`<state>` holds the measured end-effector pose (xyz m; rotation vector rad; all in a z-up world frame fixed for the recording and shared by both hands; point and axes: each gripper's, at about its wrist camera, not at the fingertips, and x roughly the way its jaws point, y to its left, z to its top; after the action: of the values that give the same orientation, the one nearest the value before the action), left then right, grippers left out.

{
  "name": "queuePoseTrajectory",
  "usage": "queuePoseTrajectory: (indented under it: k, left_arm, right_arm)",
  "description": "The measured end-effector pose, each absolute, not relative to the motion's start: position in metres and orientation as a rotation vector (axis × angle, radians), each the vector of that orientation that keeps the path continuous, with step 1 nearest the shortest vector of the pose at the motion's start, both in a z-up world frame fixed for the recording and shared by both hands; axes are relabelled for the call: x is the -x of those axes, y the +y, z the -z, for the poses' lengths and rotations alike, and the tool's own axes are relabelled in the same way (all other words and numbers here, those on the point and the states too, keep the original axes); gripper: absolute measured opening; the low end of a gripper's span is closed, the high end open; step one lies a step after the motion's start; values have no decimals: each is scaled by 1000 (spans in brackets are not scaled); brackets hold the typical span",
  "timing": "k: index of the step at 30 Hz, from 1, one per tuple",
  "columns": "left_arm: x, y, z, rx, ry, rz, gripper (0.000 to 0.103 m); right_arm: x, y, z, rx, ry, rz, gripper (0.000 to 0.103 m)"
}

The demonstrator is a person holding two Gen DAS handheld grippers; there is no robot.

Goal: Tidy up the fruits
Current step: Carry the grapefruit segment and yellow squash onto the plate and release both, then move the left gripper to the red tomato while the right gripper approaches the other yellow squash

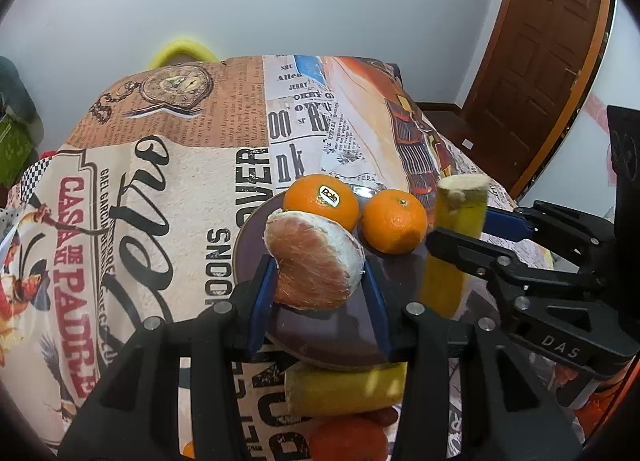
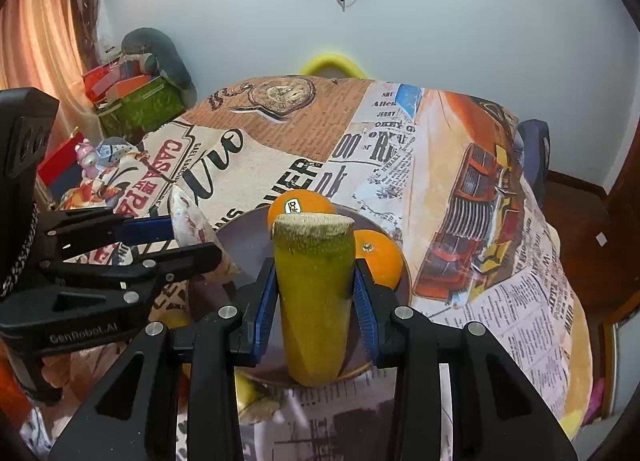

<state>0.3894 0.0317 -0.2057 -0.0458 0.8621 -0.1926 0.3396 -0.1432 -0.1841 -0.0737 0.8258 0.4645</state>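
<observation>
One table fills both views, draped in a printed tablecloth point(image 1: 192, 165) of newsprint, a pocket watch and a red car. On it sits one round dark plate point(image 1: 340, 333), lying under and just ahead of both tools. Two black grippers with blue pads work over it. The left gripper point(image 1: 318, 281) is clamped on one peeled grapefruit piece point(image 1: 316, 261), pink flesh with white pith, held between the pads above the near part of the plate. The right gripper point(image 2: 316, 293) is clamped on one upright yellow-green sugarcane segment point(image 2: 314, 301), its cut fibrous end up and its lower end over the plate's near rim; in the left view this segment stands just right of the plate. A second sugarcane segment point(image 1: 344, 385) lies flat on the cloth against the plate's near edge, below the left gripper. Two oranges point(image 1: 394, 221) rest side by side at the far side of the plate, just beyond the held grapefruit; the left one point(image 1: 320, 201) carries a Dole sticker. More orange-red fruit point(image 1: 348, 439) shows at the bottom edge, partly hidden, so its count cannot be told.
</observation>
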Motion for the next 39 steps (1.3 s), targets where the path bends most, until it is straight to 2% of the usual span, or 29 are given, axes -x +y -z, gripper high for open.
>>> queuePoseTrajectory:
  k: [3, 5, 12, 17, 21, 25, 35, 39]
  left_arm:
    - [-396, 31, 208, 49, 875, 200, 43]
    - [-401, 30, 211, 53, 894, 200, 49]
    - [-398, 29, 216, 54, 907, 211, 55]
    - [-396, 26, 217, 43, 921, 209, 57]
    - [-394, 24, 214, 48, 926, 208, 67]
    - [-389, 18, 207, 22, 913, 197, 67]
    - [-361, 31, 183, 46, 882, 160, 67]
    - [-339, 44, 179, 50, 882, 128, 67]
  right_arm:
    - [-345, -141, 188, 74, 839, -469, 34]
    - [-350, -141, 190, 68, 845, -472, 34]
    - [-356, -146, 194, 53, 848, -472, 34]
    - [-354, -152, 194, 48, 863, -463, 34]
    - [-346, -157, 191, 52, 864, -456, 34]
    - [-335, -164, 186, 57, 854, -441, 42]
    - [-308, -172, 177, 75, 857, -434, 43]
    - [-293, -166, 179, 86, 864, -457, 49]
